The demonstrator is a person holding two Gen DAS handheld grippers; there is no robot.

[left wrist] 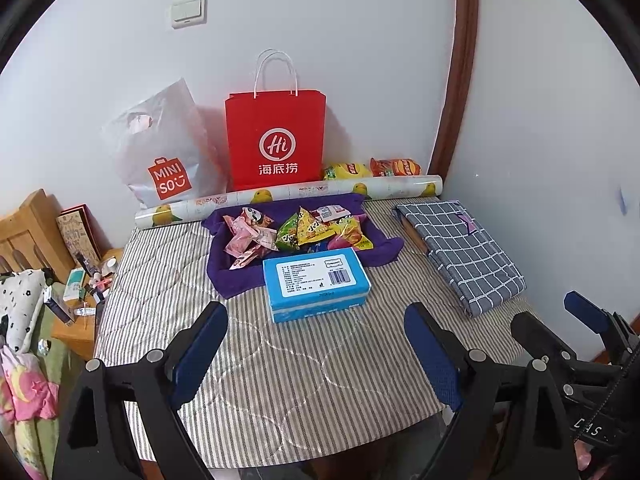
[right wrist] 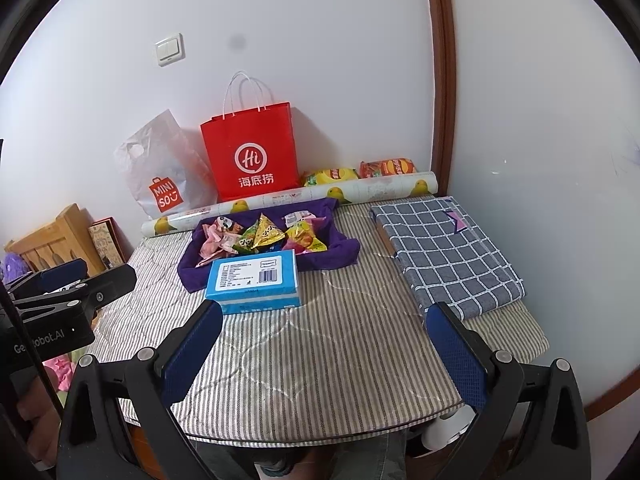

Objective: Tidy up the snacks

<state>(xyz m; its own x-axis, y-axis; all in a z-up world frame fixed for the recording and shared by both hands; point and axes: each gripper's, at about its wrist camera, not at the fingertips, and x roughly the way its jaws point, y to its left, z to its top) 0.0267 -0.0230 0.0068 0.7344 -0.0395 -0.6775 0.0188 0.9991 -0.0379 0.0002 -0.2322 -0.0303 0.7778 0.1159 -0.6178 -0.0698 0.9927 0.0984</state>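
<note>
Several small snack packets (left wrist: pixel 298 230) (right wrist: pixel 266 234), pink, green and yellow, lie heaped on a purple cloth (left wrist: pixel 228 280) (right wrist: pixel 192 272) at the back middle of a striped table. A blue box (left wrist: pixel 316 282) (right wrist: pixel 256 280) stands just in front of the cloth. Two chip bags (left wrist: pixel 372 169) (right wrist: pixel 360 172) lie by the wall. My left gripper (left wrist: pixel 316 344) is open and empty, held over the near table, short of the box. My right gripper (right wrist: pixel 324 340) is open and empty, to the right of the left one.
A red paper bag (left wrist: pixel 276 140) (right wrist: pixel 252 152) and a white plastic bag (left wrist: pixel 160 152) (right wrist: pixel 160 168) lean on the back wall. A printed paper roll (left wrist: pixel 288 196) (right wrist: pixel 288 200) lies behind the cloth. A folded checked cloth (left wrist: pixel 460 248) (right wrist: pixel 444 248) lies at right. A cluttered nightstand (left wrist: pixel 80 292) stands left.
</note>
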